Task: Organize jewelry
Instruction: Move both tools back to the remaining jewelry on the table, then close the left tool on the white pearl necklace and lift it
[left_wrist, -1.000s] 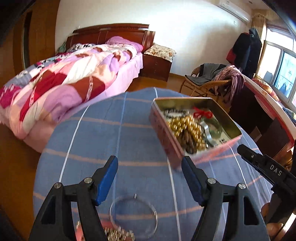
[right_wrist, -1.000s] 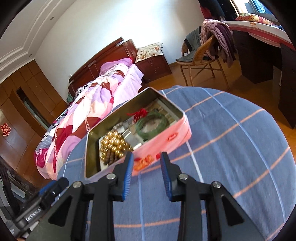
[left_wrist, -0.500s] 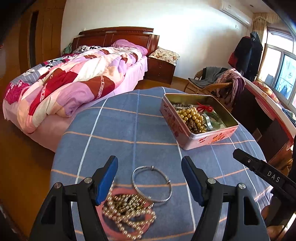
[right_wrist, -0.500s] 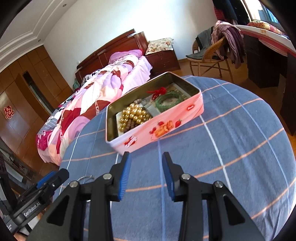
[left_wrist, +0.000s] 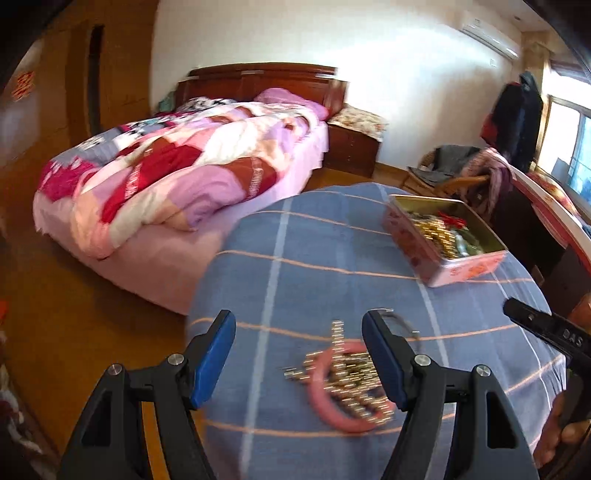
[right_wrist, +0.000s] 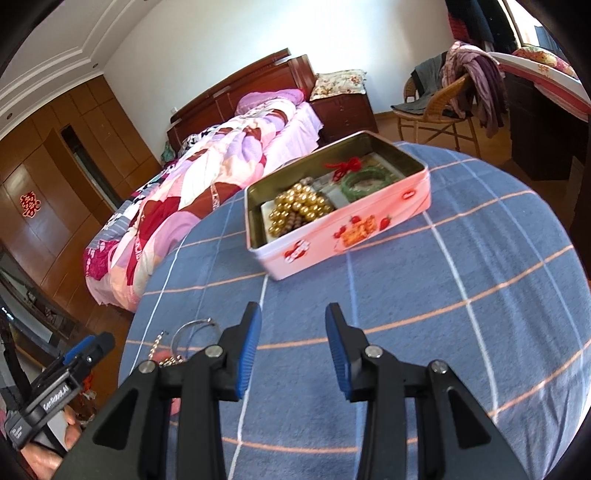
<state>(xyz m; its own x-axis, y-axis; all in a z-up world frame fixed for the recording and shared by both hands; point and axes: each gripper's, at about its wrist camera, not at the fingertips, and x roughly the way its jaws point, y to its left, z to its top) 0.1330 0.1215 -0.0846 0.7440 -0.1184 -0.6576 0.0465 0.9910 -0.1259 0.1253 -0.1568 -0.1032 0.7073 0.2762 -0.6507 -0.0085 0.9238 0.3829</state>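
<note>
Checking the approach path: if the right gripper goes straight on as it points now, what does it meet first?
Likely the pink tin: right gripper is open and empty, only bare tablecloth lies before the tin's near wall. Depth is uncertain through the fisheye.

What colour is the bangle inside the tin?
Green; the bangle lies at the far end of the pink tin, clearest in the right wrist view.

An open pink tin (right_wrist: 343, 225) with strawberry prints holds gold beads (right_wrist: 301, 208), a green bangle (right_wrist: 365, 181) and a red cord (right_wrist: 345, 165). Well apart lie a pink ring (left_wrist: 325, 398), pale beads (left_wrist: 351, 380) and a thin silver bangle (right_wrist: 192, 328).
</note>
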